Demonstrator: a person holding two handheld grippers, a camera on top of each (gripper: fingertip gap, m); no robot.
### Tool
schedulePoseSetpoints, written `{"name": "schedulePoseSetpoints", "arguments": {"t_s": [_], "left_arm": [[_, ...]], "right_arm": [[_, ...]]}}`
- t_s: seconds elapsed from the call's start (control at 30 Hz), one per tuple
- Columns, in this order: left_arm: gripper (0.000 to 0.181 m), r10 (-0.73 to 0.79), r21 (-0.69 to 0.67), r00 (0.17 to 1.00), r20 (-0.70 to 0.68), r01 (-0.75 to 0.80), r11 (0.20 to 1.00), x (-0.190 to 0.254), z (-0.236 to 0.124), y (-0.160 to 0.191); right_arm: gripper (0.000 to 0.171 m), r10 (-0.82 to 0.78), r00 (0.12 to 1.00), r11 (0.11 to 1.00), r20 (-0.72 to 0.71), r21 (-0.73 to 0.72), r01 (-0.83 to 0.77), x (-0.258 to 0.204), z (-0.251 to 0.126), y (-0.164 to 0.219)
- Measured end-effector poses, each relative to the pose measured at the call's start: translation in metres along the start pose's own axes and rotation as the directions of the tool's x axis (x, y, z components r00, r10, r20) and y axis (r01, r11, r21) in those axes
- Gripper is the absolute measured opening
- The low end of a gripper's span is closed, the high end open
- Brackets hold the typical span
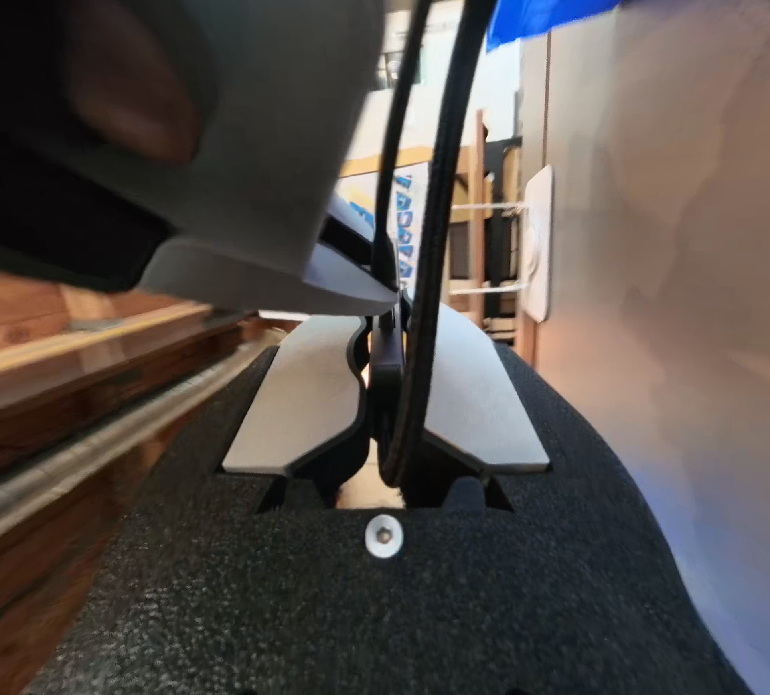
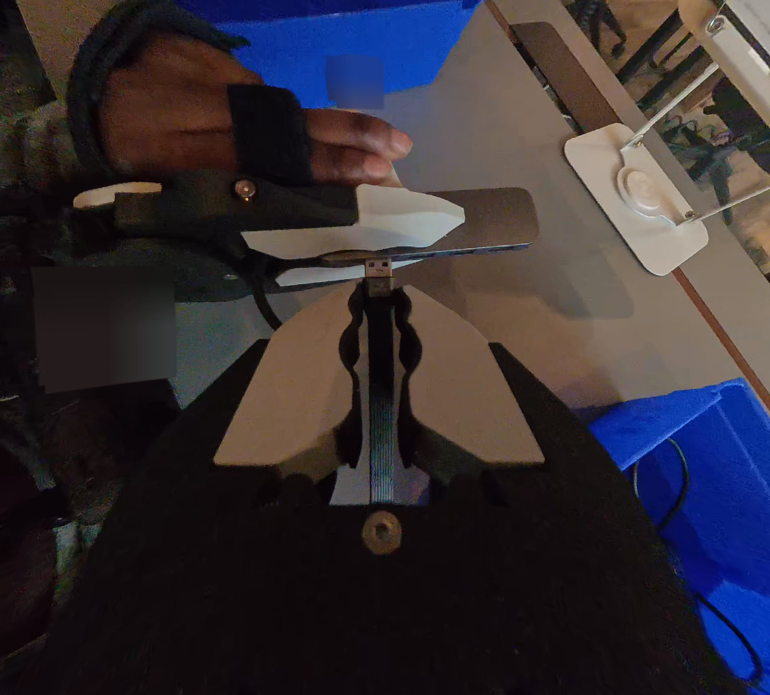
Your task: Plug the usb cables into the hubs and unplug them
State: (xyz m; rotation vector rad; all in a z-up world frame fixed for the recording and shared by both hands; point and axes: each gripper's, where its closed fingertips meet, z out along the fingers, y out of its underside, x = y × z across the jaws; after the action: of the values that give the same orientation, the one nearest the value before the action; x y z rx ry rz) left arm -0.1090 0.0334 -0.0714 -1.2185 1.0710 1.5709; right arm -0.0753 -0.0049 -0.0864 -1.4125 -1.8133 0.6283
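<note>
The USB plug (image 2: 378, 269) sits with its metal tip right at the near edge of the dark grey hub (image 2: 491, 216); whether it is seated in a port cannot be told. The right gripper (image 2: 379, 291) is clamped on the plug's black body, its braided cable (image 2: 381, 458) running back between the pale fingers (image 2: 300, 383). The hub is held flat above the grey table (image 2: 521, 321), pinched at its left end by the left gripper (image 2: 375, 241), whose jaws are closed on it; a person's hand (image 2: 200, 125) with a black strap holds that gripper. In the left wrist view the hub (image 1: 387, 371) shows edge-on between the fingers, with two black cables (image 1: 441, 175) rising past it. Beyond lie a blue bin (image 2: 316, 0), a white stand base (image 2: 633, 196) at the table edge, and a second blue bin (image 2: 708, 487) at lower right
</note>
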Motion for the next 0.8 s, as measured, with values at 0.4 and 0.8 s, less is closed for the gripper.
{"name": "schedulePoseSetpoints", "arguments": {"t_s": [0.4,0.8], "left_arm": [[0.013,-0.012,0.120,0.996,-0.085,0.022,0.993,0.013,-0.008,-0.023],[0.012,-0.021,0.151,0.988,-0.152,0.044,0.988,0.034,-0.008,-0.039]], "right_arm": [[0.012,-0.093,0.993,0.988,0.079,-0.117,0.102,-0.011,-0.004,0.022],[0.012,-0.064,0.995,0.987,0.077,-0.144,0.075,-0.010,0.003,0.036]]}}
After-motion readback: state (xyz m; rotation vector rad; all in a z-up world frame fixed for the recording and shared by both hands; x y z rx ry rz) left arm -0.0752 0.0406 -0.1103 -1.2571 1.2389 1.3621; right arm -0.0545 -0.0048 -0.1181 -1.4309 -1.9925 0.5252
